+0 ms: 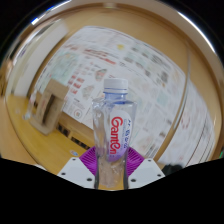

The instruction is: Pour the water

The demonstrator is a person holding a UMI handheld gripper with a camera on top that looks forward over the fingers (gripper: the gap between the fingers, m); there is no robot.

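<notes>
Bottle (112, 130), clear plastic w/ white cap and red lettering on the label, stands upright between the tongs (111, 163), right in the middle of the gripper view. Purple pads (93, 157) press its lower body from both sides, so tongs are closed on it. Bottle's base isn't visible. Behind: wall (130, 60) covered w/ printed sheets, blurred. Wooden surface at left, can't make out more.

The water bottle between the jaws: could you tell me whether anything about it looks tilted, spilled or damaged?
Nothing stands out. The water bottle stands upright between the jaws with its white cap on, its label intact, and no spill visible around it. The gripper has its purple pads at the bottle's lower part.
</notes>
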